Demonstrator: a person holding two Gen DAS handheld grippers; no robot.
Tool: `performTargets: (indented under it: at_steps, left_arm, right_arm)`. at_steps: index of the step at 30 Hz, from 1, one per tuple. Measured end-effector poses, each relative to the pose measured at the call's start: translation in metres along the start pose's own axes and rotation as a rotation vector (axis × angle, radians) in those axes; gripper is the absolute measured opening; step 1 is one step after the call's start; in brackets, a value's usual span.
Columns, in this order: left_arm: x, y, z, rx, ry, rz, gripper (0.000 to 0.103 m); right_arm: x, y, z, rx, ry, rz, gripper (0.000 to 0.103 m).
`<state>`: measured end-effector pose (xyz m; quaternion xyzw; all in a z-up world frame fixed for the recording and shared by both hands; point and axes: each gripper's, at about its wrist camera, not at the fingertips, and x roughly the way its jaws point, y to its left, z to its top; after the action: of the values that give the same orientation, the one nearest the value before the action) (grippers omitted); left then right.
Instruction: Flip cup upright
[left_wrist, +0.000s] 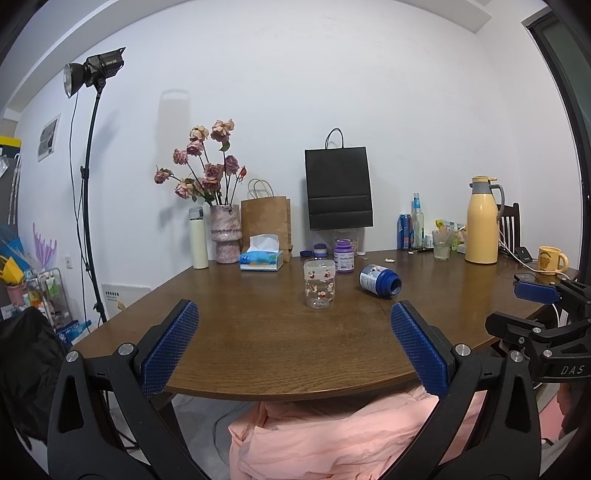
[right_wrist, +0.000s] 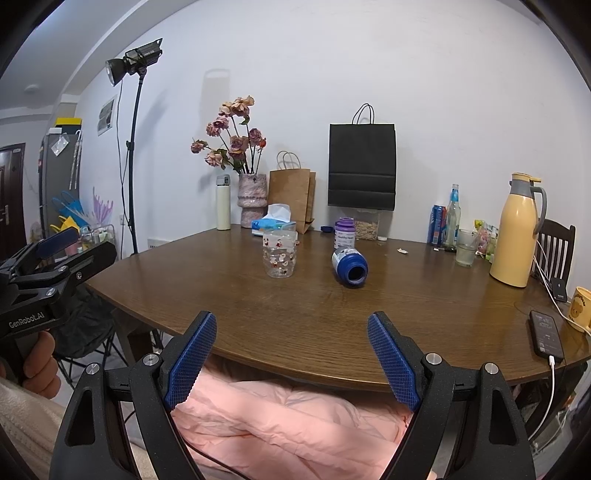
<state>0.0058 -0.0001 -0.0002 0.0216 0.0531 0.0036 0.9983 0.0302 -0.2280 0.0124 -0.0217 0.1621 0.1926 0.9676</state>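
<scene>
Both tools, left tool (left_wrist: 293, 345) and right tool (right_wrist: 291, 360), gape wide, empty, low in frame; approach pending toward centre-frame cup (left_wrist: 319, 283), seemingly inverted.

Soft, even light filled both sharp views, the wooden table (left_wrist: 258, 332) showed a dull sheen, faint shadows fell on the white wall (left_wrist: 332, 74), and fisheye distortion curved the black-vignetted edges.
</scene>
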Motion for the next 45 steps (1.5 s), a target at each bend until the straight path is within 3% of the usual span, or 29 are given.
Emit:
performTargets:
  at_steps: [13,18,21,24,26,29,33,39,41,43,45]
  left_arm:
    - [0.005,0.0,-0.003,0.012,-0.002,0.004,0.103]
    - [0.038,-0.004,0.0,0.028,0.006,0.043,0.103]
    - [0.078,-0.004,0.008,0.029,0.068,0.062,0.103]
    - [0.114,0.002,0.022,-0.027,0.098,0.004,0.103]
    - [0.132,0.002,0.028,-0.03,0.108,-0.023,0.103]
    - [0.176,-0.001,0.034,-0.015,0.189,-0.037,0.103]
    - [0.233,-0.009,0.029,0.01,0.365,-0.104,0.103]
    - [0.278,-0.015,0.019,-0.023,0.487,-0.145,0.103]
    - [0.288,-0.014,0.017,-0.054,0.52,-0.161,0.103]
    - [0.294,-0.012,0.015,-0.068,0.542,-0.164,0.103]
    - [0.298,-0.013,0.013,-0.074,0.555,-0.164,0.103]
  right_arm:
    - [0.007,-0.005,-0.002,0.016,0.026,0.002,0.088]
    - [0.032,-0.016,0.006,0.035,0.052,0.007,0.088]
    - [0.069,-0.033,0.024,0.077,0.099,-0.016,0.088]
    - [0.102,-0.056,0.044,0.134,0.127,0.007,0.088]
    - [0.126,-0.066,0.056,0.114,0.162,-0.013,0.088]
    - [0.174,-0.08,0.073,0.047,0.244,-0.035,0.088]
    - [0.244,-0.099,0.08,0.046,0.357,-0.012,0.088]
    - [0.325,-0.11,0.08,0.006,0.441,-0.057,0.088]
    - [0.343,-0.11,0.075,0.0,0.485,-0.032,0.087]
    - [0.352,-0.112,0.072,0.004,0.507,-0.032,0.067]
    - [0.354,-0.114,0.071,0.009,0.508,-0.016,0.067]
